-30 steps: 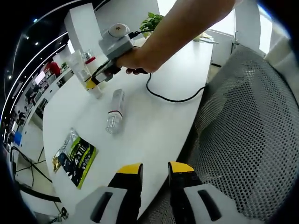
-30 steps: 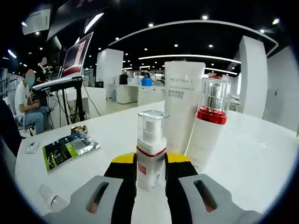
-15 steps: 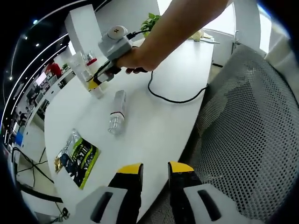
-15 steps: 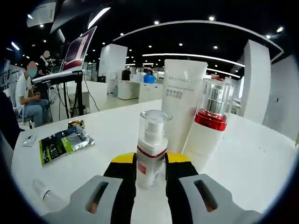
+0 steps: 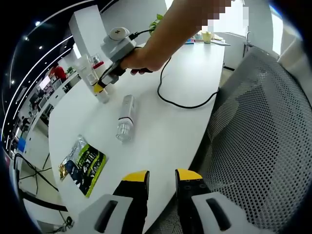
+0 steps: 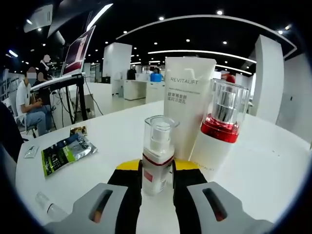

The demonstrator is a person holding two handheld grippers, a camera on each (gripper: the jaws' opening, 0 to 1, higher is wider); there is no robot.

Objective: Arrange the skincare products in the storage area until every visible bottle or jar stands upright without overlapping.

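Note:
My right gripper (image 6: 157, 171) is shut on a small clear-capped pump bottle (image 6: 157, 155) with a red band, held upright on the white table (image 6: 253, 165). Just behind it stand a white tube (image 6: 187, 105) and a taller bottle with a red collar (image 6: 218, 129). In the left gripper view a hand (image 5: 141, 58) holds that right gripper (image 5: 103, 84) against the same standing group (image 5: 87, 70). A clear bottle (image 5: 125, 117) lies on its side in mid-table, also low in the right gripper view as a clear bottle (image 6: 48, 210). My left gripper (image 5: 162, 178) hovers open over the table's near edge, holding nothing.
A green and black foil packet (image 5: 80, 163) lies flat near the table edge, seen too as a packet (image 6: 66, 150) at the left. A black cable (image 5: 183, 102) loops across the table. A grey mesh chair (image 5: 258, 136) stands to the right. A person sits far off at a desk (image 6: 31, 105).
The right gripper has edged slightly closer to the tube and red-collared bottle, still holding the small bottle. The left gripper view has shifted a little; the lying bottle has not moved.

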